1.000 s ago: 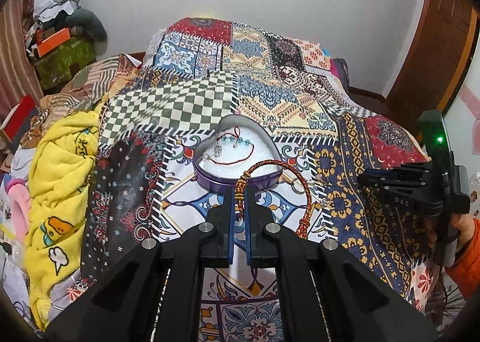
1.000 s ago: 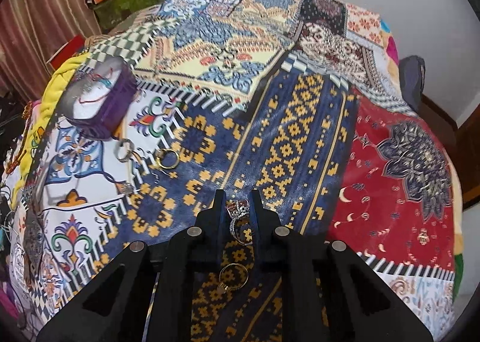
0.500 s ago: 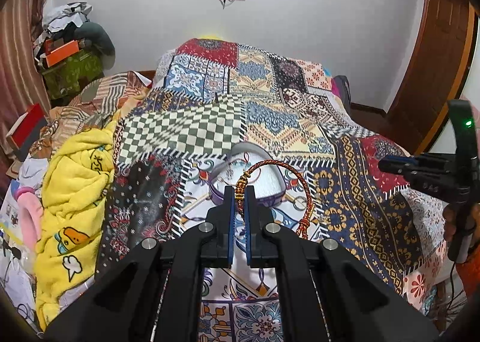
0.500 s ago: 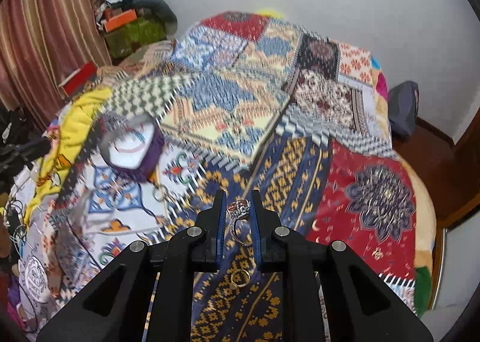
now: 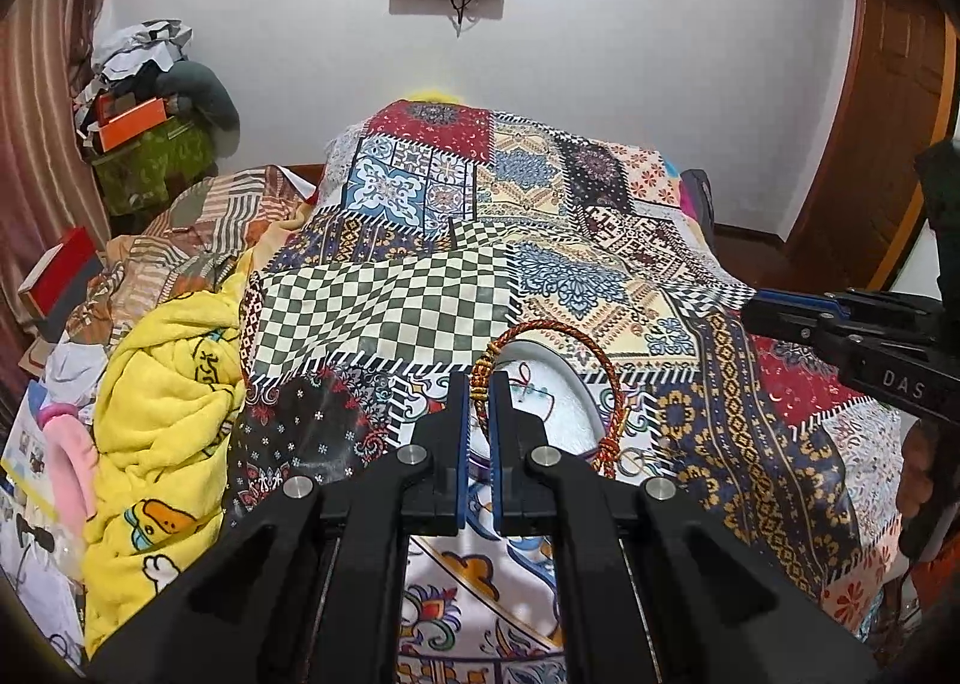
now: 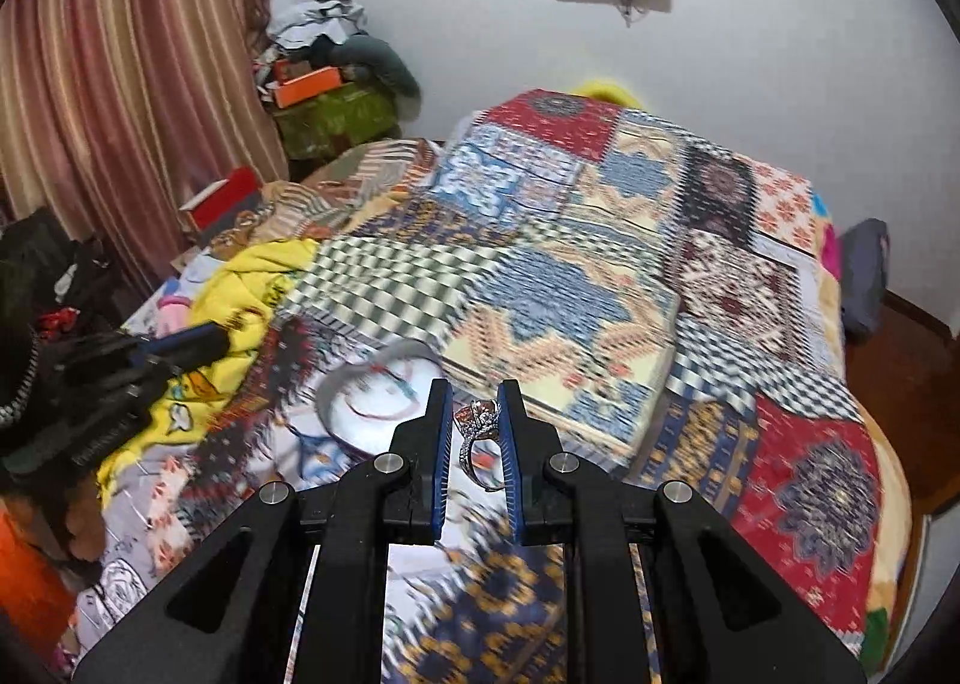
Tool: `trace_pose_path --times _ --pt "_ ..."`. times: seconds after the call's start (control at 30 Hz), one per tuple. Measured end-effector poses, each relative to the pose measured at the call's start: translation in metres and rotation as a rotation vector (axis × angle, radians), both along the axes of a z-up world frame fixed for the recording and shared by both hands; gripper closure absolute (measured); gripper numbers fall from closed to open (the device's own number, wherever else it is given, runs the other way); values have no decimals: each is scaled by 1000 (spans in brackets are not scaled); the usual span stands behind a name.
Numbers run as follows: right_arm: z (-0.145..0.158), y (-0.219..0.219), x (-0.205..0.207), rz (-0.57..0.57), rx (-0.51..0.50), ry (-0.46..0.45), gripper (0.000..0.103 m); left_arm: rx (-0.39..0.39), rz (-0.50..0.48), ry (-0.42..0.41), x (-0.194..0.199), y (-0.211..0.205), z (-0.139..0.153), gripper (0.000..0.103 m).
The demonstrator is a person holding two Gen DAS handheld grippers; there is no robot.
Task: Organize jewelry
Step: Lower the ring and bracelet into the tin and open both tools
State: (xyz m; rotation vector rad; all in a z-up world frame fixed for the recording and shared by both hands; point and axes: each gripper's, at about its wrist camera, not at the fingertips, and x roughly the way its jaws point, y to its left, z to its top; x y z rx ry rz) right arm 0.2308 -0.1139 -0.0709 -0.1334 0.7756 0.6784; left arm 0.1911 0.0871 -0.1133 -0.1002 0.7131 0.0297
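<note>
My left gripper (image 5: 478, 384) is shut on a red and gold braided bracelet (image 5: 561, 337), which loops up and to the right of the fingertips. Just beyond it lies the heart-shaped jewelry box (image 5: 570, 384) with a white lining and thin chains inside, partly hidden by the fingers. My right gripper (image 6: 474, 393) is shut on a silver ring (image 6: 477, 426) with an orange stone. The same box (image 6: 384, 390) lies blurred ahead and to its left. The other gripper shows at the right edge (image 5: 840, 324) of the left wrist view and at the left edge (image 6: 120, 366) of the right wrist view.
Everything sits on a bed under a patchwork cover (image 5: 570, 276). A yellow blanket (image 5: 162, 414) is bunched on the left. Two small rings (image 5: 636, 462) lie on the cover right of the box. Clutter piles (image 5: 144, 132) and a curtain (image 6: 120, 84) stand at the left wall.
Both grippers have lifted and tilted up, so more wall shows. The right gripper has swung left with the ring, toward the box. The left still carries the bracelet over the box.
</note>
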Motion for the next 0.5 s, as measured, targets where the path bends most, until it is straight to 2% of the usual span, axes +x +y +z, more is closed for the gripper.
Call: trace_pose_path --times 0.2,0.5 --pt "-9 28 3 54 29 23 90 8 -10 25 17 5 -14 99" --pt "-39 54 16 88 33 99 89 -20 -31 95 40 8 -52 99"
